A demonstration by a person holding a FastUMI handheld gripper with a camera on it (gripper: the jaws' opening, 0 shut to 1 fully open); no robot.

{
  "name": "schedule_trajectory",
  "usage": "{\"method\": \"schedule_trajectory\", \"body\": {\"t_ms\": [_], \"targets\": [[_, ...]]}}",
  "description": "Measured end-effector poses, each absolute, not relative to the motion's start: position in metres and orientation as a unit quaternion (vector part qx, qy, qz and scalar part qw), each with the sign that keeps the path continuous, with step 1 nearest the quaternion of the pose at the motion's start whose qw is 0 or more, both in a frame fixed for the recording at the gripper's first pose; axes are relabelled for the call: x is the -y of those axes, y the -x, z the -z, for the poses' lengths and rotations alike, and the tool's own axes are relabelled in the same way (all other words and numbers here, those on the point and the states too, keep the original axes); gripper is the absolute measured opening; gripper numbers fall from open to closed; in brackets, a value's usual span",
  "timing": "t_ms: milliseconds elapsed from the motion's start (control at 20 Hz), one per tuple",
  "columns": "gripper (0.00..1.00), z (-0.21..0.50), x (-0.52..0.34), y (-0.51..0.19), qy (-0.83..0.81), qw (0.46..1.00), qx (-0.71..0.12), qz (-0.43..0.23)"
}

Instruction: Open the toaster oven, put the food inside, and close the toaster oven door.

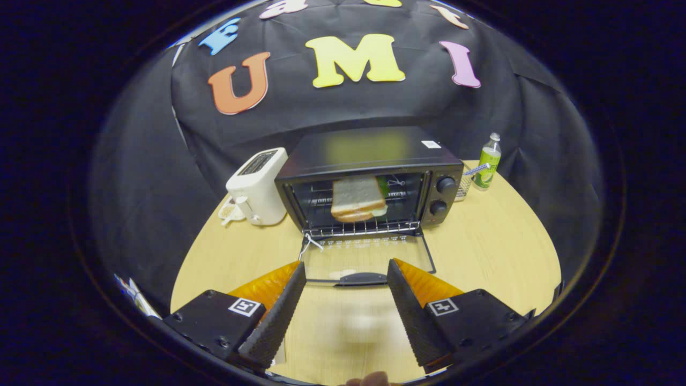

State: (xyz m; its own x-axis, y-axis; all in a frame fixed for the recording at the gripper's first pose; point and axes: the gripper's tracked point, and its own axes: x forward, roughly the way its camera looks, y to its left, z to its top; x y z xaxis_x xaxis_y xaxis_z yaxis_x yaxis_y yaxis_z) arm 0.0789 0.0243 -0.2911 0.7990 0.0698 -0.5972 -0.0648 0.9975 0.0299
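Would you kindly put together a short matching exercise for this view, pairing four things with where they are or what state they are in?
Things:
1. sandwich
2. toaster oven door
3. white toaster
4. green bottle

Places or states:
A. folded down flat on the table, handle just ahead of the fingers
B. beside the toaster oven, on the side away from its knobs
C. on the rack inside the toaster oven
D. standing beyond the knob side of the toaster oven

Pairs: 1-C, 2-A, 3-B, 4-D

The tool is open, with nothing between its fingers.
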Motion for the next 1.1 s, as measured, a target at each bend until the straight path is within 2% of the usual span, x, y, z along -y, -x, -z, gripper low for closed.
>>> {"method": "schedule_trajectory", "body": {"t_ms": [550, 1100], "targets": [[0.98, 0.409, -0.004, -0.093, -0.006, 0.923, -0.386, -0.002], [0.98, 0.446, 0.006, -0.122, 0.001, 0.917, -0.397, 0.017]]}}
